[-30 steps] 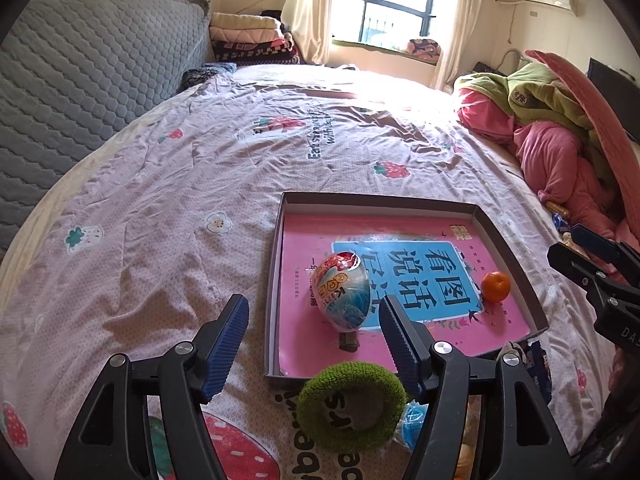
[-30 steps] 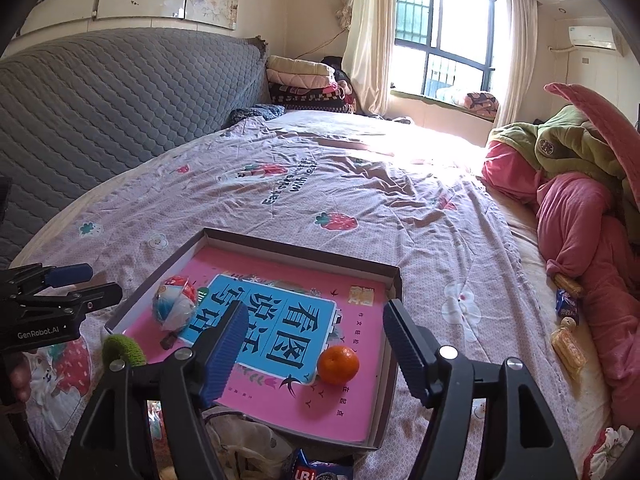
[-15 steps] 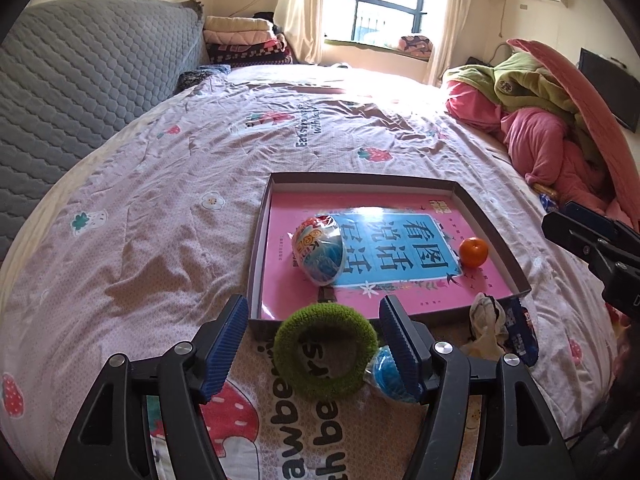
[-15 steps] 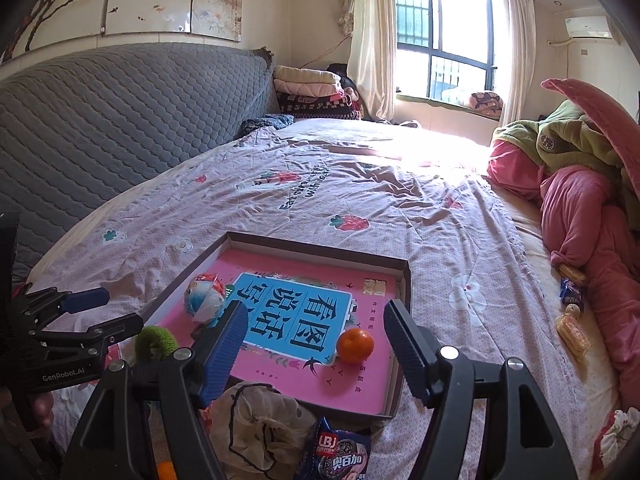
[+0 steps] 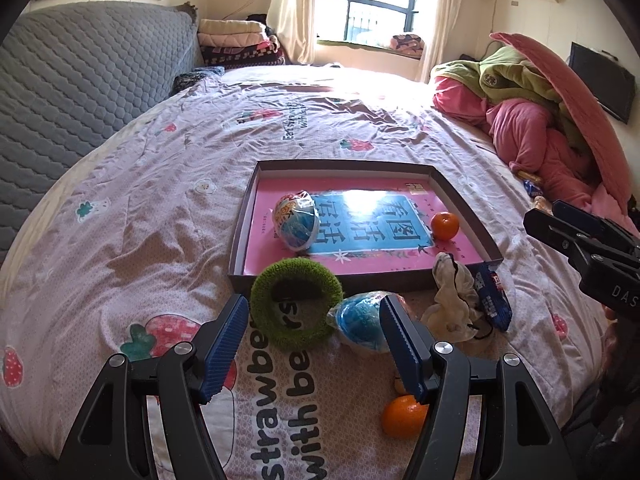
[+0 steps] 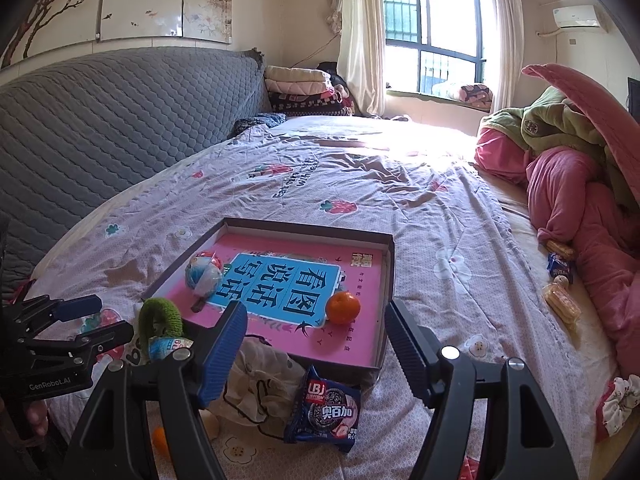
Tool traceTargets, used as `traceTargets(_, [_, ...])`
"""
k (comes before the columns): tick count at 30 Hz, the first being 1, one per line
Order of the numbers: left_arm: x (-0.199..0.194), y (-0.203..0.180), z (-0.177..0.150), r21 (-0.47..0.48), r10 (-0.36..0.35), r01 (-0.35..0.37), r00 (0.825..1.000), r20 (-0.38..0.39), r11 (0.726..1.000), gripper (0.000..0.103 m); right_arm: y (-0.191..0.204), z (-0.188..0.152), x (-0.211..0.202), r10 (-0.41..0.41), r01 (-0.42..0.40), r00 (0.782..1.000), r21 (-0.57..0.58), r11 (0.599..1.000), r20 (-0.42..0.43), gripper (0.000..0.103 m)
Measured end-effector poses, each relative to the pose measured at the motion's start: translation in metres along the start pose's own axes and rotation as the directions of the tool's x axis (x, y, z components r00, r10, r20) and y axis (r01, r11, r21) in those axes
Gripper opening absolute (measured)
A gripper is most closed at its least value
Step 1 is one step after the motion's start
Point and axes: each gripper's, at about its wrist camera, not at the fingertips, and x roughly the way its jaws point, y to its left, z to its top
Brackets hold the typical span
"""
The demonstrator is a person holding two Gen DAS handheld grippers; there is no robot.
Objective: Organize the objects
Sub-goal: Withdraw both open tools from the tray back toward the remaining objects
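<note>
A shallow box tray (image 5: 240,236) (image 6: 386,264) with a pink and blue printed bottom lies on the bed. In it are a foil-wrapped toy egg (image 5: 296,220) (image 6: 203,274) and an orange (image 5: 445,225) (image 6: 342,307). In front of the tray lie a green fuzzy ring (image 5: 296,308) (image 6: 160,316), a blue packet (image 5: 360,322), a white cloth bag (image 5: 454,300) (image 6: 260,384), a dark cookie packet (image 5: 492,300) (image 6: 326,410) and a second orange (image 5: 402,416) (image 6: 160,442). My left gripper (image 5: 314,346) is open and empty above the ring. My right gripper (image 6: 316,344) is open and empty over the tray's near edge.
A grey quilted headboard (image 5: 72,92) runs along the left. Pink and green bedding (image 5: 532,120) is piled at the right. Wrapped snacks (image 6: 560,280) lie by that pile. Folded blankets (image 5: 240,40) are stacked at the far end.
Both grippers have pulled back toward me from the tray, so more loose objects in front of it now show. Both stay open and empty.
</note>
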Motion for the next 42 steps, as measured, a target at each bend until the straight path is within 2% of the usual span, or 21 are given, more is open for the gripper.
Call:
traceTargets(13, [-0.023, -0.016, -0.017, 0.022, -0.021, 0.02, 1.0, 0.012, 1.0, 0.07, 0.004, -0.023, -0.021, 0.006, -0.006, 1.0, 0.016, 1.0, -0.015, 0.075])
traceTargets(25, [-0.021, -0.029, -0.044, 0.074, -0.028, 0.032, 0.998, -0.051, 0.997, 0.07, 0.02, -0.043, -0.019, -0.002, 0.001, 0.999, -0.02, 1.0, -0.05, 0.075])
traceTargets(36, [-0.016, -0.03, -0.062, 0.084, -0.025, 0.033, 0.995, -0.097, 0.996, 0.07, 0.032, -0.051, -0.019, -0.01, 0.006, 0.998, -0.05, 0.999, -0.069, 0.075])
traceTargets(42, [-0.015, -0.027, -0.066, 0.072, -0.047, 0.055, 0.992, -0.115, 0.996, 0.07, 0.037, -0.053, -0.019, -0.008, 0.004, 0.997, -0.06, 0.998, -0.073, 0.075])
